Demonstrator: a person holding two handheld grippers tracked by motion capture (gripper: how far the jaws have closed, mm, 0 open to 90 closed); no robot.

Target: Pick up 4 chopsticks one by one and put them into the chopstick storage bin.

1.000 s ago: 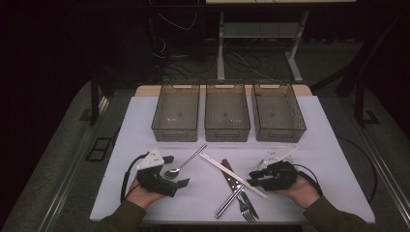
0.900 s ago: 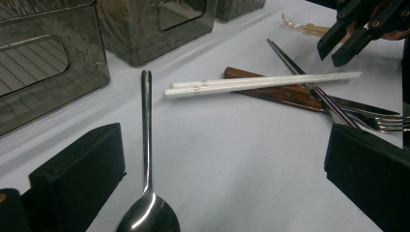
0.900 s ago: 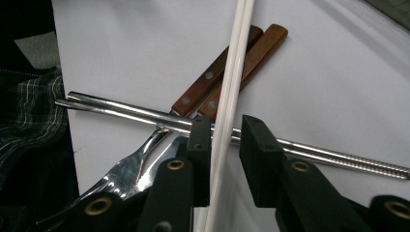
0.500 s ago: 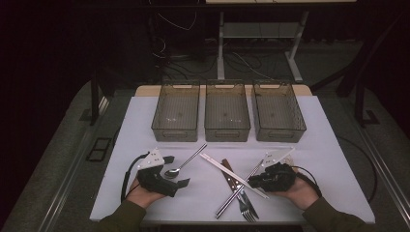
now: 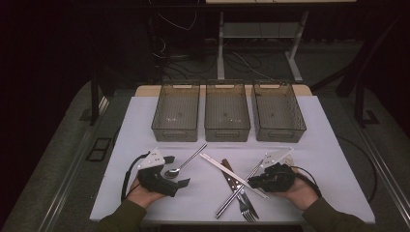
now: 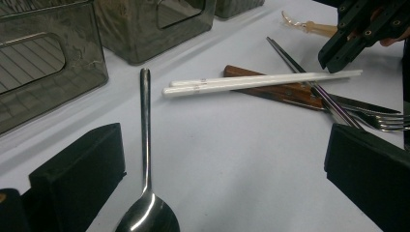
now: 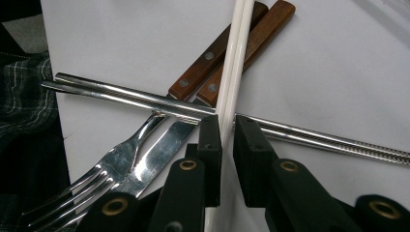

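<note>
A: Where do the white chopsticks (image 7: 232, 72) sit relative to the right gripper (image 7: 227, 130)?

B: Right between its jaws. They have just been closing, and now stand narrow with the pair in the slot — the pads look to be squeezing it near one end. The long axis runs straight ahead, away from the jaws, across the metal chopsticks (image 7: 145, 101) and over the wooden handles of the knife (image 7: 241, 53) and the fork (image 7: 212, 53).

A: So which hand is nearer?

B: The right one, plainly. From above, the right gripper (image 5: 255, 181) has the near end and the white chopsticks (image 5: 227, 170) slant up and away toward the left gripper (image 5: 180, 170).

A: And the left gripper?

B: Its jaws stand wide, holding nothing — the spoon (image 6: 145, 159) lies on the table (image 5: 329, 154) between them, handle pointing forward.

A: The next move?

B: I'd judge a lift along that axis, toward one of the three bins (image 5: 227, 112), keeping the pair level so the far end doesn't drag the cutlery underneath.
</note>
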